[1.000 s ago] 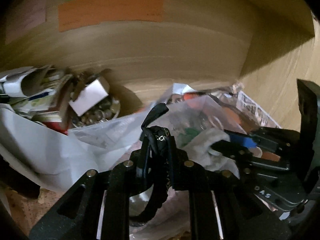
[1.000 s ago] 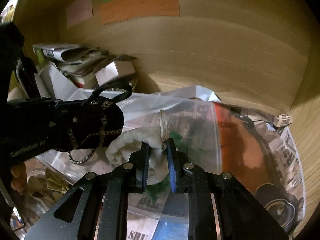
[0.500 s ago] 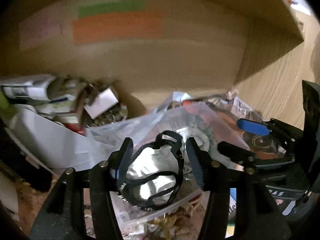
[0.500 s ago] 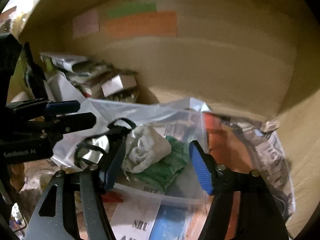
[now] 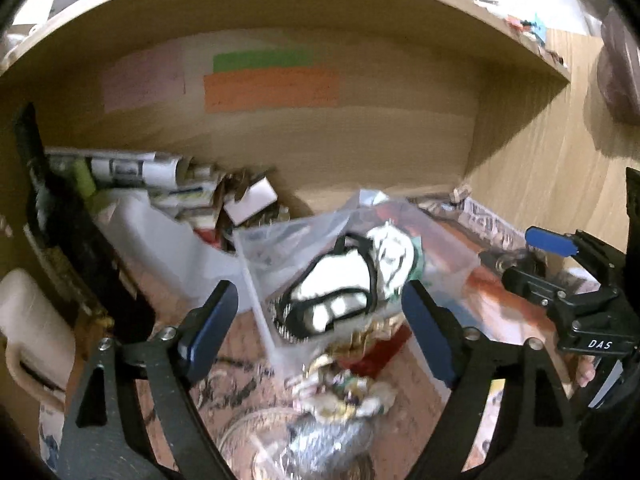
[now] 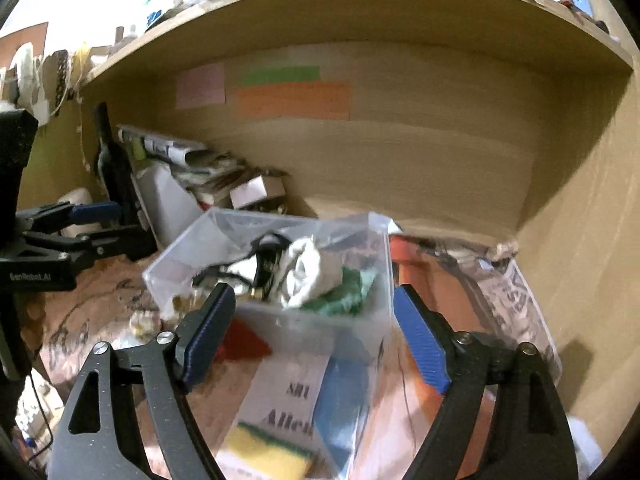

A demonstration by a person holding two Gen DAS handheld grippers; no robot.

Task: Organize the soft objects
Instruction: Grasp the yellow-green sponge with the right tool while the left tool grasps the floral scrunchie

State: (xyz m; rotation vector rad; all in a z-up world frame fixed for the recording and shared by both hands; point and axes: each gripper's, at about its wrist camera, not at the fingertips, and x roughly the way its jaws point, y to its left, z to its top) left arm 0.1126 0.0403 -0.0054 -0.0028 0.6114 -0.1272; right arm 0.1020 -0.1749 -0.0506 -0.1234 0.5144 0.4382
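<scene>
A clear plastic box (image 6: 264, 264) stands on the shelf floor and holds soft things: a black strap item (image 5: 332, 300), a white cloth (image 6: 308, 272) and a green cloth (image 6: 348, 292). The box also shows in the left wrist view (image 5: 280, 240). My left gripper (image 5: 320, 328) is open and empty, just in front of the box. My right gripper (image 6: 312, 332) is open and empty, with its blue pads either side of the box's near wall. Each gripper shows at the edge of the other's view.
The wooden shelf has a back wall (image 6: 400, 140) with pink, green and orange notes (image 6: 292, 100). A pile of papers and small boxes (image 6: 192, 168) lies at the back left. Newspaper (image 6: 512, 292) lines the floor at right. A white jug (image 5: 32, 332) stands at far left.
Both grippers have let go and opened. The black strap item and the white cloth now lie in the box. Both grippers have pulled back from the shelf.
</scene>
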